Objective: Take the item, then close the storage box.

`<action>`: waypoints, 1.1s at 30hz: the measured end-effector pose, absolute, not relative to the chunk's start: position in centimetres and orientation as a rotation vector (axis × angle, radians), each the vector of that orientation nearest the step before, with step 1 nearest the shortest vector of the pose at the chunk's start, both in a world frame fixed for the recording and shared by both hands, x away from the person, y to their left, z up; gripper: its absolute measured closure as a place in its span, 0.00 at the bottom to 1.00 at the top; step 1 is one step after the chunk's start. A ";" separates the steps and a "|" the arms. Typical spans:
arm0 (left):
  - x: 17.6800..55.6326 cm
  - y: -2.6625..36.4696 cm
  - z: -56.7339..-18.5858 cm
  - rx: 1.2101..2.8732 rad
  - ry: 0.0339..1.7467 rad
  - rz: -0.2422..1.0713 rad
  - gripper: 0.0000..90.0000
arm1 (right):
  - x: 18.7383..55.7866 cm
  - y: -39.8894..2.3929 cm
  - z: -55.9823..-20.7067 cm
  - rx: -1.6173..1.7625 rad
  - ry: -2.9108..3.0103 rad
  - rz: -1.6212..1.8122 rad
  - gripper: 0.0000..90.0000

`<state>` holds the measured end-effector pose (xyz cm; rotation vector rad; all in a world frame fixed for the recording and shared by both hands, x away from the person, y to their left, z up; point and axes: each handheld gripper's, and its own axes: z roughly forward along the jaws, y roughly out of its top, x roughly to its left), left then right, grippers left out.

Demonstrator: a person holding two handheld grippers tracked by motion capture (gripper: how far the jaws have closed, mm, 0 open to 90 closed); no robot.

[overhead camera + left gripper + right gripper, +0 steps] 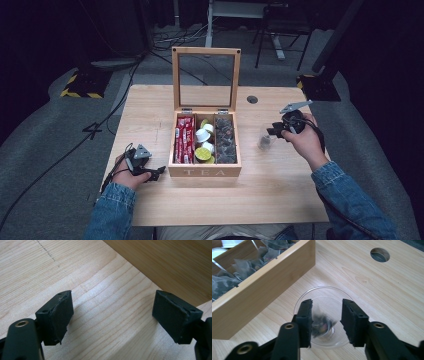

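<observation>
1. I am holding my right gripper [325,322] over the clear plastic cup [324,315] standing right of the open wooden tea box [204,171], its jaws parted with nothing pinched.
2. A dark mesh tea bag [322,326] is lying at the cup's bottom, so I am judging the drop done.
3. My left gripper [112,315] is resting near the box's left wall, jaws spread wide and empty.
4. What I am reckoning as left: pulling the right gripper clear and perhaps closing the glass-paned lid [206,75].
</observation>
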<state>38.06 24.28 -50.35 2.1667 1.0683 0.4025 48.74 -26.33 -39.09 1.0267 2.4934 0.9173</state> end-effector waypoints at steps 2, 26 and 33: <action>38.1 24.3 -50.3 2.167 1.068 0.402 0.20 | 48.7 -26.3 -39.0 1.027 2.483 0.917 0.61; 38.3 24.1 -50.4 2.169 1.070 0.401 0.18 | 49.4 -26.0 -36.6 1.039 2.359 1.108 0.48; 37.8 24.1 -50.4 2.161 1.089 0.403 0.18 | 51.2 -25.3 -33.4 0.972 2.316 1.152 0.44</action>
